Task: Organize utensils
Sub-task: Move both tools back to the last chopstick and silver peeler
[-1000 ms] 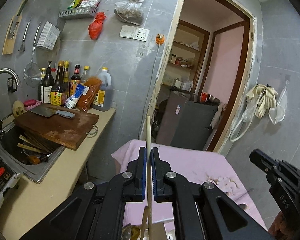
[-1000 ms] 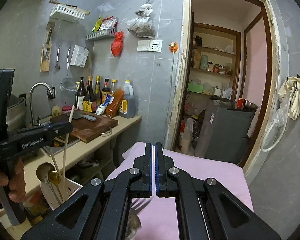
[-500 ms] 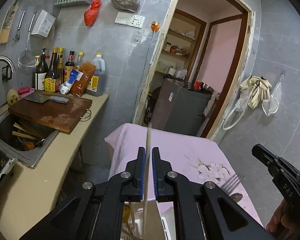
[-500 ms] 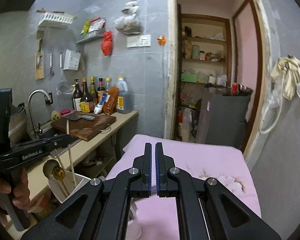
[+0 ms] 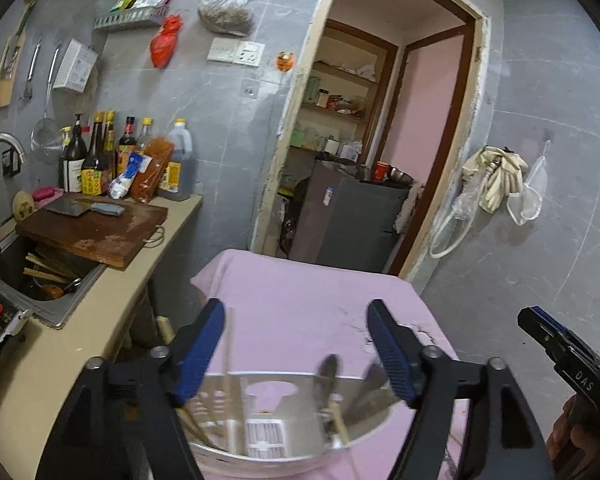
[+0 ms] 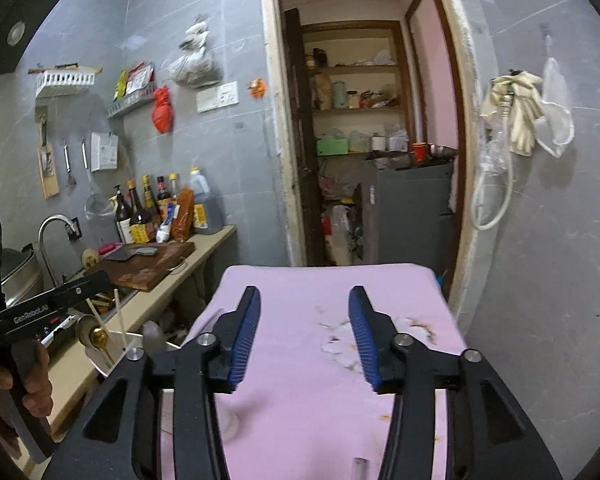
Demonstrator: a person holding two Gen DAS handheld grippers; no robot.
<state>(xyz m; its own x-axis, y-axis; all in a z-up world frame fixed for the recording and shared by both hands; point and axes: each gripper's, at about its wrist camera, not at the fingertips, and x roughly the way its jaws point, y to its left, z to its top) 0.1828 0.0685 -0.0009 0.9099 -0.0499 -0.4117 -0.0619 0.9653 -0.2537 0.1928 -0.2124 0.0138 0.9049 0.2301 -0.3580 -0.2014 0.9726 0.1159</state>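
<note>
- Left gripper (image 5: pixel 296 344) jaws just opened, empty; chopstick (image 5: pixel 229 360) dropped into utensil holder (image 5: pixel 260 460) below.
- Right gripper (image 6: pixel 305 336) jaws just opened, empty above pink worktop (image 6: pixel 300 420).
- Fork, spoons appear already binned; nothing obvious left.

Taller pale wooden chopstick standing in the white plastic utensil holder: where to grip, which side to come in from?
Grip the chopstick on its bare upper shaft, above the holder rim. It stands near upright, so close level across it and probably lift along its length. Come from the pink-clothed table side: the gold spoon crowds its other side.
</note>
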